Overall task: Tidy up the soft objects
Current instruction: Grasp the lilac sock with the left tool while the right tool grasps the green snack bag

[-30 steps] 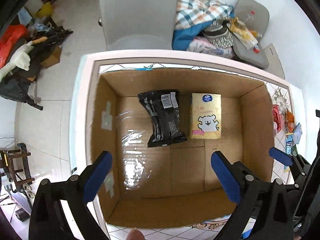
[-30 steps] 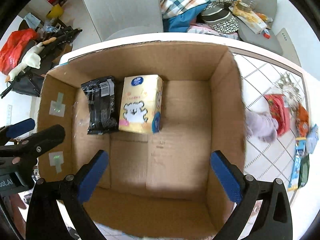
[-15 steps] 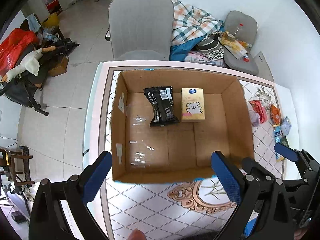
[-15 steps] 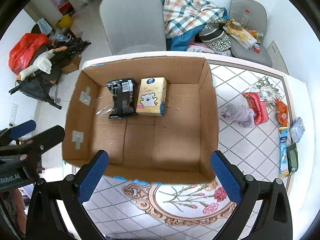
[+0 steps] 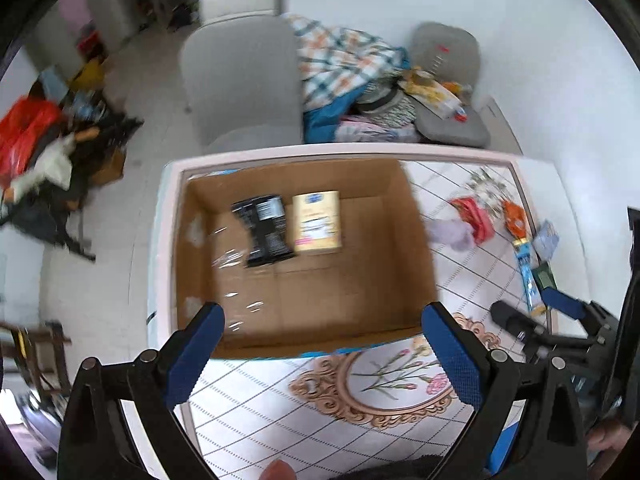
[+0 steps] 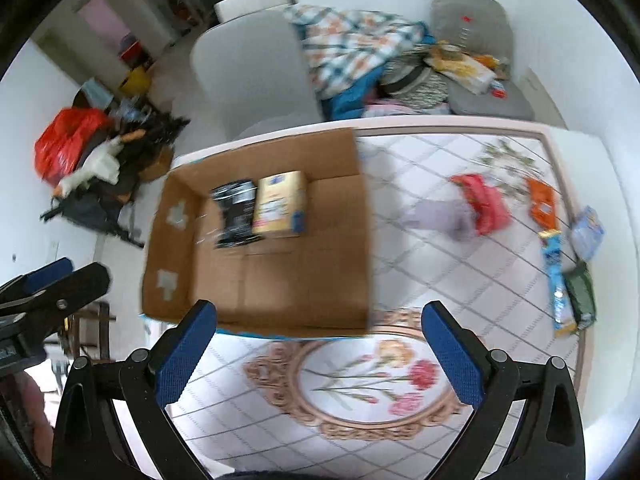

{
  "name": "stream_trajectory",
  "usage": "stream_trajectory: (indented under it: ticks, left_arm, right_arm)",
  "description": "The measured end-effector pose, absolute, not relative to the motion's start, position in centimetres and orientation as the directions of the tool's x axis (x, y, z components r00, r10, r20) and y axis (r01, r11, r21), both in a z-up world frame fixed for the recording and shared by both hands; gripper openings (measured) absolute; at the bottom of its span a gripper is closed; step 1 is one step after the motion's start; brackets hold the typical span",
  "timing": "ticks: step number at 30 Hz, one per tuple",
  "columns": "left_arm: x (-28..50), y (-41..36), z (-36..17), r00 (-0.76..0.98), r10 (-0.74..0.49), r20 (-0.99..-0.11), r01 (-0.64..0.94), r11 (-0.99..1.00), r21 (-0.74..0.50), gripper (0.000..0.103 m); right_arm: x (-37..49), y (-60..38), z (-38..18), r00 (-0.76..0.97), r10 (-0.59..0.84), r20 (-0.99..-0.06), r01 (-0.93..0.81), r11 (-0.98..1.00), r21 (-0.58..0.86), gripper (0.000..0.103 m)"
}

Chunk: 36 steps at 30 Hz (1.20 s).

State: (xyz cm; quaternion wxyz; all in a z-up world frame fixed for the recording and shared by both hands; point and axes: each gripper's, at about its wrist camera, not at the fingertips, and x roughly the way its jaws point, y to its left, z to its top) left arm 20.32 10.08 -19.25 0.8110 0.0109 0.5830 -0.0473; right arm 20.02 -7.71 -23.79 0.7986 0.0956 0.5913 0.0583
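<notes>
Cardboard box [image 6: 280,280] at table's left, holding black packet [image 6: 234,214] and yellow tissue pack [image 6: 280,204] side by side at far wall; right half of floor free; place next item there. Left gripper [image 5: 320,344] released, empty; right gripper [image 6: 316,340] released, empty, above floral tablecloth [image 6: 360,380]. Judgement: fetch lilac soft bundle [image 6: 440,216] first, nearest box; pinch mid-body. It touches red pouch [image 6: 486,204]; orange packet [image 6: 542,204], blue sachet [image 6: 558,288] and dark green packet [image 6: 580,292] beyond; box's right wall needs lift over.

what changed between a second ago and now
Both grippers, left and right, pulled up and back from inside the cardboard box and swung right, both open and empty. The black packet and yellow tissue pack stayed put.
</notes>
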Motion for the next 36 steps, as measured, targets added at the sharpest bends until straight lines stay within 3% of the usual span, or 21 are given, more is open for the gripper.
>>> stream_trajectory:
  ticks: [5, 11, 17, 21, 25, 26, 28, 29, 30, 31, 32, 33, 36]
  left_arm:
    - [23.0, 0.1, -22.4, 0.282, -0.063, -0.957, 0.220, 0.976, 0.001, 0.101]
    - [29.5, -11.4, -30.3, 0.220, 0.088, -0.972, 0.429, 0.886, 0.177, 0.101]
    - [33.6, -18.6, -39.0, 0.183, 0.271, -0.945, 0.623, 0.712, 0.325, 0.101]
    - [34.6, -20.2, -43.5, 0.147, 0.346, -0.927, 0.684, 0.641, 0.348, 0.101]
    - [35.0, -20.1, -46.4, 0.116, 0.401, -0.909, 0.708, 0.608, 0.359, 0.101]
    - [35.1, -20.1, -46.9, 0.110, 0.404, -0.908, 0.714, 0.604, 0.355, 0.101]
    - [35.2, -20.0, -47.6, 0.098, 0.402, -0.910, 0.724, 0.599, 0.343, 0.101]
    - [35.3, -20.0, -47.9, 0.092, 0.390, -0.916, 0.728, 0.601, 0.329, 0.100]
    - [35.3, -20.0, -47.9, 0.085, 0.376, -0.923, 0.729, 0.608, 0.315, 0.097]
    - [35.5, -19.9, -48.0, 0.065, 0.359, -0.931, 0.720, 0.630, 0.293, 0.076]
    - [35.7, -19.6, -48.2, 0.026, 0.347, -0.938, 0.701, 0.663, 0.264, 0.048]
    - [35.8, -19.4, -48.4, -0.005, 0.345, -0.939, 0.686, 0.685, 0.248, 0.042]
    - [36.2, -18.3, -48.6, -0.076, 0.302, -0.950, 0.613, 0.766, 0.194, 0.039]
  right_arm:
    - [19.4, -20.1, -26.2, 0.246, 0.099, -0.964, 0.214, 0.965, 0.154, 0.103]
    - [19.8, -35.2, -32.1, 0.117, -0.017, -0.993, 0.407, 0.913, 0.032, 0.103]
    - [21.2, -43.2, -39.1, -0.043, -0.029, -0.999, 0.423, 0.905, -0.045, 0.103]
    - [22.2, -44.6, -42.9, -0.127, -0.023, -0.992, 0.383, 0.921, -0.071, 0.100]
    - [23.1, -44.8, -47.0, -0.206, 0.003, -0.978, 0.338, 0.939, -0.068, 0.083]
    - [23.2, -44.9, -47.8, -0.216, 0.021, -0.976, 0.342, 0.938, -0.055, 0.065]
    - [23.3, -44.9, -48.8, -0.225, 0.069, -0.972, 0.365, 0.931, -0.018, 0.043]
    - [23.3, -45.0, -48.7, -0.215, 0.067, -0.974, 0.382, 0.924, -0.021, 0.041]
    - [23.4, -44.9, -48.4, -0.203, 0.059, -0.977, 0.385, 0.922, -0.024, 0.040]
    - [23.5, -44.9, -48.2, -0.190, 0.062, -0.980, 0.392, 0.920, -0.018, 0.038]
    - [23.5, -44.9, -48.0, -0.179, 0.077, -0.981, 0.406, 0.914, -0.002, 0.037]
    - [23.5, -44.7, -47.8, -0.173, 0.088, -0.981, 0.414, 0.910, 0.008, 0.037]
    - [23.6, -44.6, -46.9, -0.145, 0.093, -0.985, 0.430, 0.903, 0.022, 0.036]
